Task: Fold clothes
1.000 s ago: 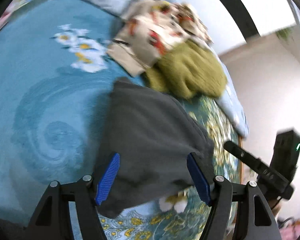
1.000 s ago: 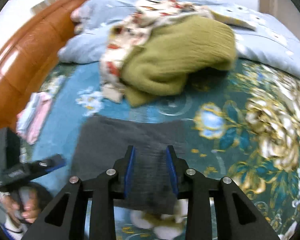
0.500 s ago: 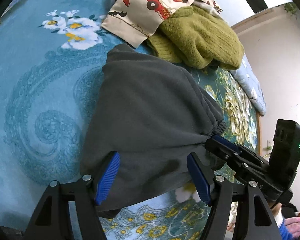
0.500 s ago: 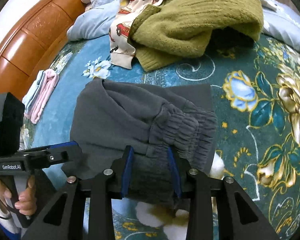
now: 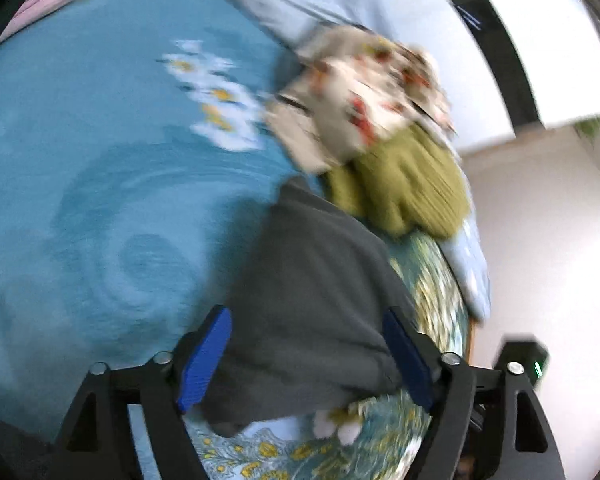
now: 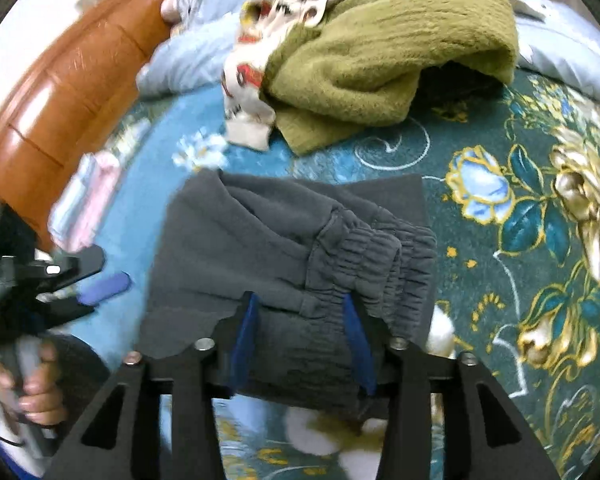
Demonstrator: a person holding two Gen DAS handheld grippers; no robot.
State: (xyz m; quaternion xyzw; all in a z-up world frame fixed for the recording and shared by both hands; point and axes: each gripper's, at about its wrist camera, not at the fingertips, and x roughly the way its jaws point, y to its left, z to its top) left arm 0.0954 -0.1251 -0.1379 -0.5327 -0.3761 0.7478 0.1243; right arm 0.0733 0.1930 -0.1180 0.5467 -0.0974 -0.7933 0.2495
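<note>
Folded dark grey pants [image 6: 284, 248] lie on the teal floral bedspread [image 6: 500, 208]; they also show in the left wrist view [image 5: 312, 320]. My right gripper [image 6: 300, 336] sits over the near edge of the pants, its blue pads [image 6: 244, 336] partly open with grey cloth between them, beside the elastic waistband [image 6: 380, 256]. My left gripper [image 5: 306, 356] is open wide above the pants' left end; it also shows in the right wrist view [image 6: 96, 284]. The left wrist view is blurred.
An olive green sweater [image 6: 388, 56] and a cream shirt with red prints [image 6: 260, 52] are piled behind the pants. Folded pink and blue clothes [image 6: 88, 204] lie by the brown wooden headboard [image 6: 60, 92]. Light blue pillows [image 6: 572, 52] lie at the far edge.
The left gripper has pulled back and up from the pants, and its view has swung and blurred. The right gripper has stayed at the pants' near edge, its pads slightly wider.
</note>
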